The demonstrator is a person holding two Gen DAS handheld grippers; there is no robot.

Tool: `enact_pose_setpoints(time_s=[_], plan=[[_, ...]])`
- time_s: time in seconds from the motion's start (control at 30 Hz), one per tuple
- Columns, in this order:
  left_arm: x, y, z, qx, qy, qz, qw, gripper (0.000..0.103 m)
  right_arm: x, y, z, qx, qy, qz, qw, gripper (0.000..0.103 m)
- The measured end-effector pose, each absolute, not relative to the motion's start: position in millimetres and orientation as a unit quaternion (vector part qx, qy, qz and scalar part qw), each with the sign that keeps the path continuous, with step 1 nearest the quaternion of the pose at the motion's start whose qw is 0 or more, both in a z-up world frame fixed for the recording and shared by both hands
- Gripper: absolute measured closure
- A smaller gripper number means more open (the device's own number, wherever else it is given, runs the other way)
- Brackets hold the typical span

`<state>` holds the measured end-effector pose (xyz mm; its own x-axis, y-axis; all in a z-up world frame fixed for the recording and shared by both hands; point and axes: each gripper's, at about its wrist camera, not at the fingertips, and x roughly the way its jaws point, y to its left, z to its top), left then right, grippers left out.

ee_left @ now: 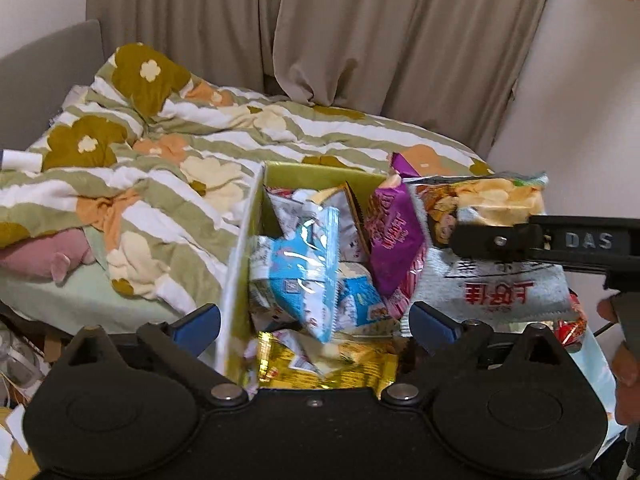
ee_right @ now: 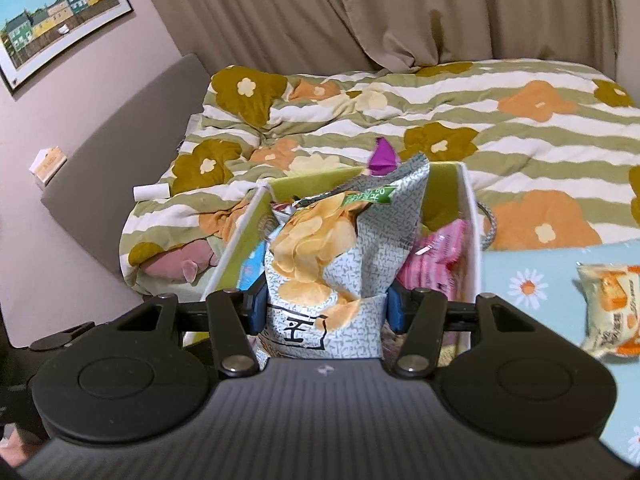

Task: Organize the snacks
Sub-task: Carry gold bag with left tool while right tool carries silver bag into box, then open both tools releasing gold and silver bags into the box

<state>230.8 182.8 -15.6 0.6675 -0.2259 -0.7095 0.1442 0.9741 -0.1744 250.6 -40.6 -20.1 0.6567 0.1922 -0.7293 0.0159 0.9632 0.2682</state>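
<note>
While the right gripper pinches a grey bag of potato chips between its blue pads, one pad pressed against each side of the bag, the left gripper hangs with its fingers spread wide and nothing between them. Nearest the left gripper lies a gold snack packet at the near end of a green cardboard box, and the open fingers straddle the box's left wall. Just beyond it, inside the box, sit blue-and-white packets and a purple packet standing on end. Seen from the left wrist, the chip bag hangs at the right side of the box, held from the right by the other tool. From the right wrist, the bag stands upright above the box, with pink packets inside to its right. On the right of that view, a single orange-and-cream snack packet lies on a light blue cloth with daisies, apart from the box. Beyond the box spreads a bed under a striped quilt with large flowers; a pink plush toy peeks from under its edge. Farthest back hang beige curtains, and a framed picture of coloured houses hangs on the wall at left.
</note>
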Motion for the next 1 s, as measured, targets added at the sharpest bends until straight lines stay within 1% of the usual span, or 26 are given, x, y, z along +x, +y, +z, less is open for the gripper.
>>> enact_pose_setpoints(time_s=[0.2,0.3,0.33,0.37,0.4,0.43,0.7,1.0], plan=[[233.3,191.2,-14.5,-0.038,0.390,-0.089,0.916,0.001,272.3,-22.3,-31.8,0.110,0.423,0.049,0.898,0.032],[233.5,193.6,-17.0,-0.034,0.390,-0.087,0.916,0.001,279.5,-15.6,-39.9,0.100,0.429,0.040,0.897,0.030],[233.8,194.0,-17.9,-0.034,0.391,-0.086,0.916,0.001,280.6,-13.8,-42.3,0.097,0.428,0.038,0.898,0.024],[234.0,194.4,-18.9,-0.035,0.392,-0.086,0.916,0.001,281.0,-12.5,-44.1,0.097,0.427,0.036,0.898,0.011],[233.7,194.8,-19.6,-0.035,0.392,-0.085,0.915,0.001,279.9,-12.6,-45.3,0.100,0.424,0.034,0.899,0.002],[233.1,195.7,-20.9,-0.035,0.392,-0.085,0.915,0.001,277.2,-14.1,-45.6,0.105,0.419,0.032,0.902,0.000],[224.8,192.0,-21.7,-0.042,0.392,-0.086,0.915,0.001,257.5,-20.4,-42.2,0.106,0.405,0.019,0.908,0.000],[209.9,185.6,-1.3,-0.040,0.366,-0.089,0.925,0.001,234.0,-28.8,-19.8,0.116,0.386,0.019,0.915,0.000]])
